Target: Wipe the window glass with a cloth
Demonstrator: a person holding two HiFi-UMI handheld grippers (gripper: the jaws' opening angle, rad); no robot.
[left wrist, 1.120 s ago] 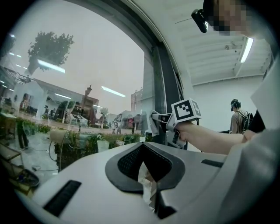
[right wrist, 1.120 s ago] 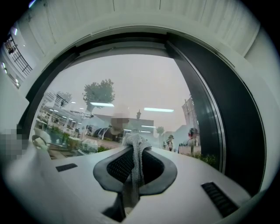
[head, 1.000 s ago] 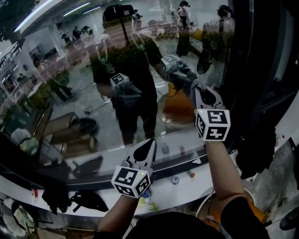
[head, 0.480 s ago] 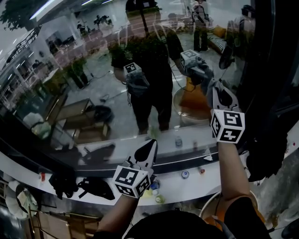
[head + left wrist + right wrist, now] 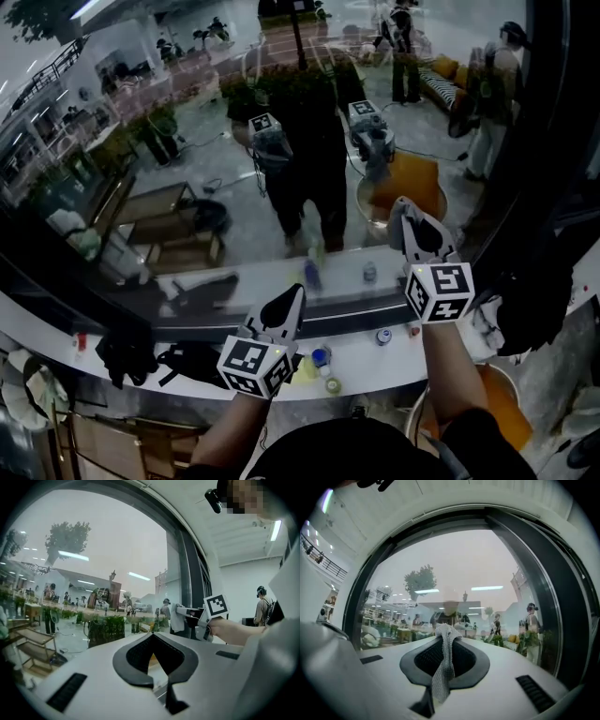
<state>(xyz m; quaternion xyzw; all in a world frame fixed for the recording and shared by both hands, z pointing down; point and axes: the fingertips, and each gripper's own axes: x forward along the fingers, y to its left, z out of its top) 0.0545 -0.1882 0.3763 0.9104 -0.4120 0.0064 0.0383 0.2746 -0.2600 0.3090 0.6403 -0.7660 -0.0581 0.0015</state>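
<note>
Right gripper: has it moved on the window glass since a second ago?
Yes. The right gripper with the cloth has come down the glass, nearer the small can on the sill.

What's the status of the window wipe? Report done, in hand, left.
Done: the right gripper has its jaws shut on the cloth. In hand: that gripper points at the window glass; contact unclear. Left: no wiped patch shows, so likely most of the pane. The left gripper is shut, empty.

- Pale grey woven mesh cloth (image 5: 442,667), fine grid pattern all over.
- White-shelled, black-padded right gripper (image 5: 447,637) and left gripper (image 5: 151,637).
- Black-and-white square markers on both cubes.
- White flat window ledge (image 5: 361,367); black window frame (image 5: 548,141).
</note>
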